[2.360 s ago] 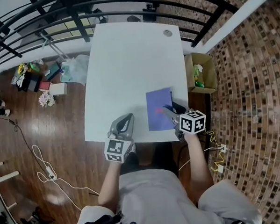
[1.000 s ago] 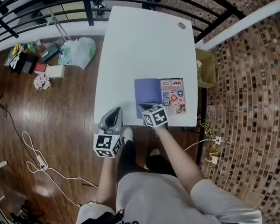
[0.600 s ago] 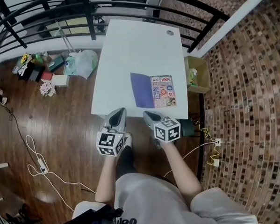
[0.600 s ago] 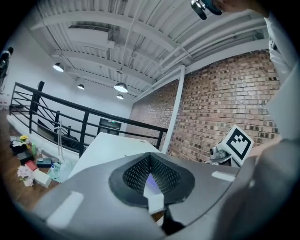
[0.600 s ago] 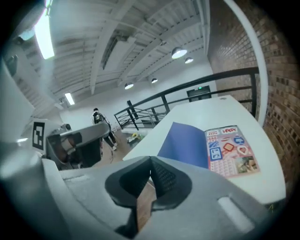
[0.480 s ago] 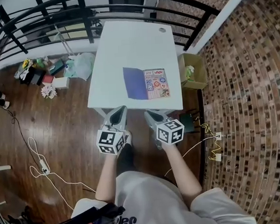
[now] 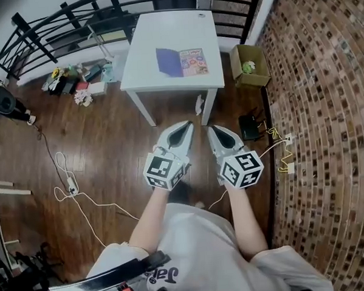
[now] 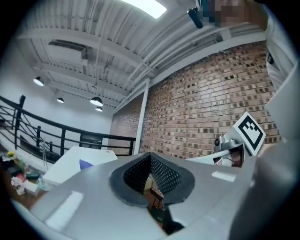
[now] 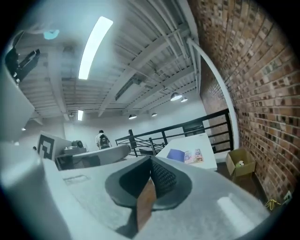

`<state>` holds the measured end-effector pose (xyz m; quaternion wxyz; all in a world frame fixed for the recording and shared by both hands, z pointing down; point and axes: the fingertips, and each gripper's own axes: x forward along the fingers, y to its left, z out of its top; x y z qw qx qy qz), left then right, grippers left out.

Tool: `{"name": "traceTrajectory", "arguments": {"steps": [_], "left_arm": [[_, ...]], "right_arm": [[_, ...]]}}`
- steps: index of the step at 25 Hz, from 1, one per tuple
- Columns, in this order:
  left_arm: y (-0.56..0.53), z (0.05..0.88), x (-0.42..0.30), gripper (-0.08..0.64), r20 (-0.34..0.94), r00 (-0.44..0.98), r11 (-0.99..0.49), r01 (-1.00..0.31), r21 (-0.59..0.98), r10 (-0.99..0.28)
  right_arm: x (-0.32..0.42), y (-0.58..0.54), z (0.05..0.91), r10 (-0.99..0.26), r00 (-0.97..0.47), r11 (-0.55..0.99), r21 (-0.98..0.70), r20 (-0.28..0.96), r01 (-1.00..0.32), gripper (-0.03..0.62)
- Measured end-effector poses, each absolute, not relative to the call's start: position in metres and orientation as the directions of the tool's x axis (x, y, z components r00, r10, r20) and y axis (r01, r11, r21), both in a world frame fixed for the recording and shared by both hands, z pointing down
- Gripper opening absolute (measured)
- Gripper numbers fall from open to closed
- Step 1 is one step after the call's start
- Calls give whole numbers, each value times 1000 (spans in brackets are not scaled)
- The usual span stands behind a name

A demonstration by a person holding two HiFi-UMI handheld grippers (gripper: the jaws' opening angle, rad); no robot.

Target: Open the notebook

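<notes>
1 notebook (image 7: 182, 61), open flat on tabletop (image 7: 164, 28). I hold left tongs (image 7: 183, 128) and right tongs (image 7: 215, 132) pressed together, empty, well apart from it.

both forearms (image 7: 150, 218) stretched out ahead, side by side. left gripper (image 7: 182, 128) pointing about level, jaws pressed together, nothing between them. right gripper (image 7: 216, 133) just beside it, closed and empty too.

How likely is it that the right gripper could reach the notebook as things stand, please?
Probably not. The right gripper hangs over the floor, well short of the table, where the notebook lies open. Nothing blocks the way, but the person would likely have to step closer.
</notes>
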<state>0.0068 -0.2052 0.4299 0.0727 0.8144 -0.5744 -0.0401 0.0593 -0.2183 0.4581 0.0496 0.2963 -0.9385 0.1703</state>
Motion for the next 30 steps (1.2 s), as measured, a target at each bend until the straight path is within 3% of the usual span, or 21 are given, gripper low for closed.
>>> {"name": "traceTrajectory", "arguments": {"steps": [8, 30], "left_arm": [[-161, 368, 3, 16, -64, 315, -321, -941, 105, -947], [-101, 372, -63, 16, -63, 290, -296, -944, 143, -955]], "right_arm": [[55, -157, 389, -555, -829, 814, -157, 71, -559, -9], [-2, -108, 375, -553, -830, 817, -143, 80, -558, -8]]}}
